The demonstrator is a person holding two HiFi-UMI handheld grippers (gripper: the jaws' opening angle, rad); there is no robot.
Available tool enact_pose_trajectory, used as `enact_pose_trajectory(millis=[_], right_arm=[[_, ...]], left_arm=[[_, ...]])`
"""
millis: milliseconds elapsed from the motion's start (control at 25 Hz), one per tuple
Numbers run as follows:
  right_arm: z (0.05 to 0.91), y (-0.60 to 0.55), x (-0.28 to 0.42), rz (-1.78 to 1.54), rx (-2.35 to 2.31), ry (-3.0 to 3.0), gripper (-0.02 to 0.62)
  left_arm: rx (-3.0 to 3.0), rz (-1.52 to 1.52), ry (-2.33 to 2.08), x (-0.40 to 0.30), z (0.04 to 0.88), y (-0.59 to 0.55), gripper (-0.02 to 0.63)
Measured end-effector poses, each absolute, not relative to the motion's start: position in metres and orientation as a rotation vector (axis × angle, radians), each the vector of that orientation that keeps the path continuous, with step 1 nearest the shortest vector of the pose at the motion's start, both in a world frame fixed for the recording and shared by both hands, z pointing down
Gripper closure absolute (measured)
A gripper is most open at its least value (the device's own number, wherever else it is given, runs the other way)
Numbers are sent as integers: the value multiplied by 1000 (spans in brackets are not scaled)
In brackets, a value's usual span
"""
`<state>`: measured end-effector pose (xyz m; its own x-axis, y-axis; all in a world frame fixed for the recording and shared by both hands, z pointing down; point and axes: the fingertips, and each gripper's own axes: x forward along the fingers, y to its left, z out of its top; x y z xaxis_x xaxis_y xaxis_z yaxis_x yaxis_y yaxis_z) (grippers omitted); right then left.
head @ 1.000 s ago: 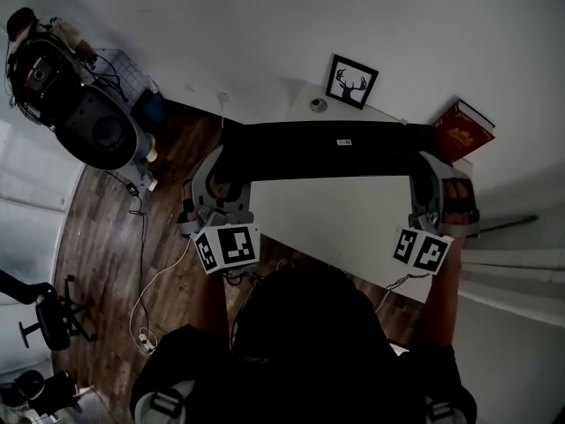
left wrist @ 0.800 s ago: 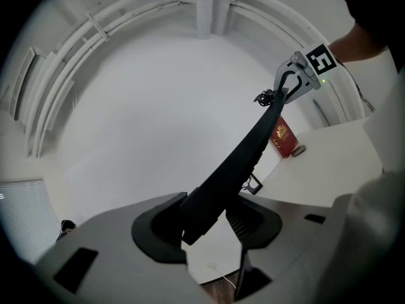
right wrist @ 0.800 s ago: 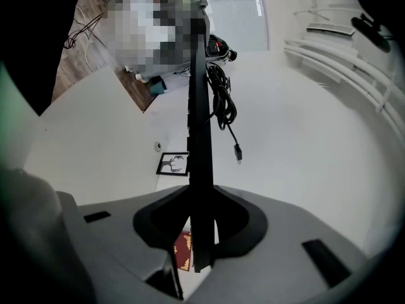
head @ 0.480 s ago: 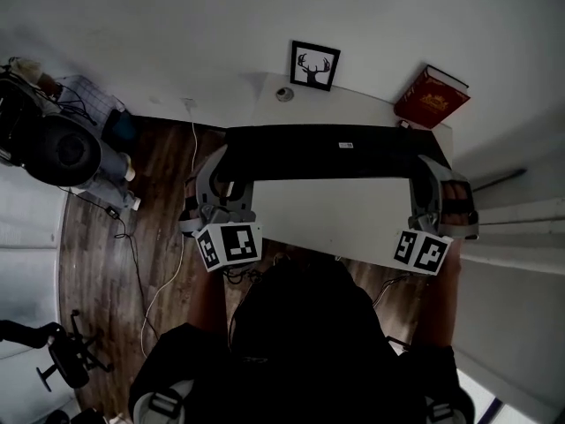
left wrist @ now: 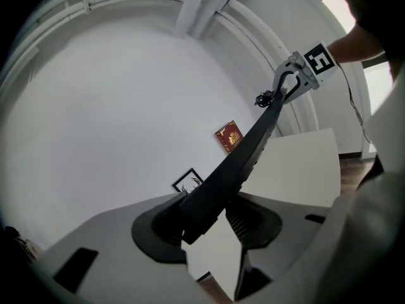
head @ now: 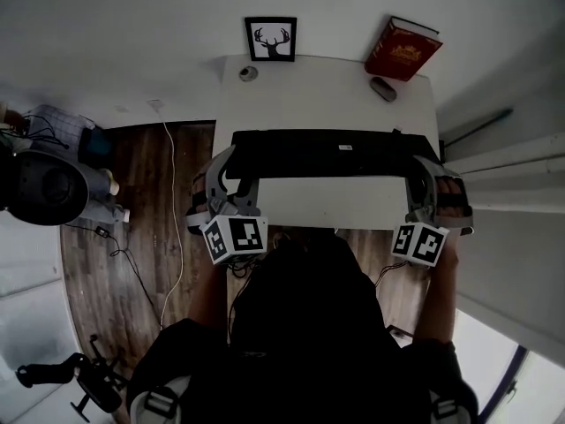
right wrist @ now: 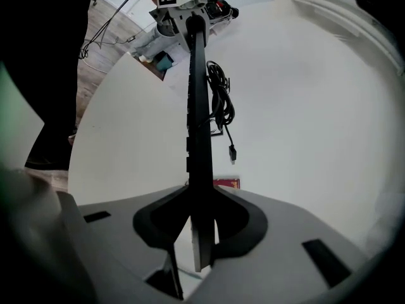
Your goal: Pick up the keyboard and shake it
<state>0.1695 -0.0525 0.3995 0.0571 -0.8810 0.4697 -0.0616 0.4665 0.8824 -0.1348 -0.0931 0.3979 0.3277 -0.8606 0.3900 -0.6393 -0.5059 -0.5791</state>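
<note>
L gripper (head: 233, 164) is clamped on the left end of the keyboard (head: 322, 153), R gripper (head: 423, 173) on its right end (cable (right wrist: 221, 100) is seen dangling). Keyboard is held above the desk (head: 327, 95), over its near edge. A red book (head: 403, 49) is propped at the far right corner, a framed pic (head: 271, 39) at the far edge.

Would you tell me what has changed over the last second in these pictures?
The keyboard has swung down and back toward the person, from near the framed picture to over the near half of the desk. The left gripper and right gripper stay shut on its ends.
</note>
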Motion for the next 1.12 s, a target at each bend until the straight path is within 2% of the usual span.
enact_pose_trajectory(millis=[480, 1120], right_arm=[[478, -26, 197, -599, 786, -1436, 486], [578, -30, 209, -280, 462, -1626, 486]], left_arm=[[-2425, -1148, 1216, -107, 471, -81, 420], [-2569, -1612, 1051, -91, 560, -83, 422]])
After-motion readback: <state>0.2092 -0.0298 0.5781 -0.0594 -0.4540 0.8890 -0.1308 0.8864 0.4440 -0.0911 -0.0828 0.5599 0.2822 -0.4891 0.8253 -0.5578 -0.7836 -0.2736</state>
